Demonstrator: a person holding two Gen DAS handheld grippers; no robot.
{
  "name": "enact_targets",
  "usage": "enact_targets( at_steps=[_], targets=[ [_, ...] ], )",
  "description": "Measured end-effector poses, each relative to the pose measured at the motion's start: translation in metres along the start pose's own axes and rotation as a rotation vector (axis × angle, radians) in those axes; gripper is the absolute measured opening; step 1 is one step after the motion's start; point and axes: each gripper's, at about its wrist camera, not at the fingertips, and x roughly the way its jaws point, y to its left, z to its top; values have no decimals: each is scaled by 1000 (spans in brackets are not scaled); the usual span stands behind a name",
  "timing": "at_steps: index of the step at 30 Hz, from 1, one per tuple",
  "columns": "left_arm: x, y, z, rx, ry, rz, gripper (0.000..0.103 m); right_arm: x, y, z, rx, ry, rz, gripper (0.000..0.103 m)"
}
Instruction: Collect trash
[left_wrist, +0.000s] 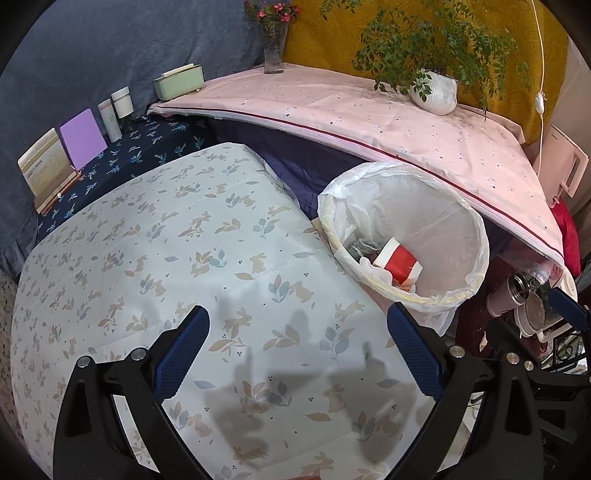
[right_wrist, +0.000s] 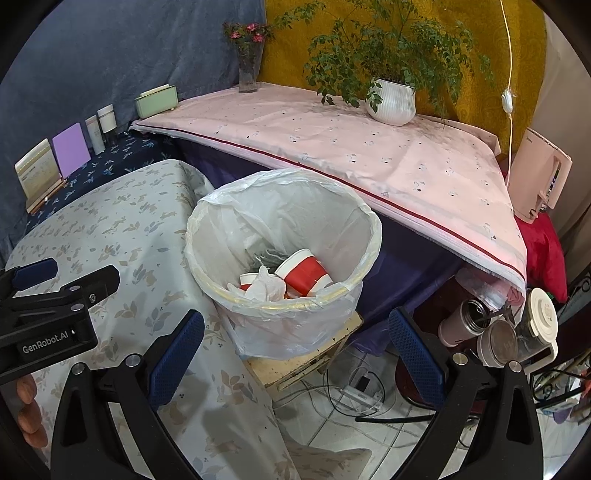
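Observation:
A round bin with a white plastic liner (left_wrist: 469, 236) (right_wrist: 229, 229) stands on a small wooden stool beside the table. Inside lie red-and-white paper cups (left_wrist: 400, 260) (right_wrist: 304, 271) and crumpled white paper (right_wrist: 264, 286). My left gripper (left_wrist: 297, 332) is open and empty above the rabbit-print tablecloth (left_wrist: 166, 258), left of the bin. My right gripper (right_wrist: 295, 334) is open and empty, just in front of the bin over the stool (right_wrist: 306, 358). The left gripper's body shows at the left edge of the right wrist view (right_wrist: 55, 291).
A pink-clothed shelf (right_wrist: 332, 147) carries a potted plant (right_wrist: 391, 99), a flower vase (right_wrist: 248, 70) and a green box (right_wrist: 155, 99). Books and bottles (left_wrist: 88, 136) stand at the back left. Flasks (right_wrist: 498, 328), cables (right_wrist: 354, 395) and a pink appliance (right_wrist: 535, 177) are on the right.

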Motion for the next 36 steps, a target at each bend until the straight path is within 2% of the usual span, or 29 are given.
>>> enact_targets(
  at_steps=[36],
  targets=[
    [2,-3,-5,35,-6,41,92,2,-2,0,13,-3,0,96]
  ],
)
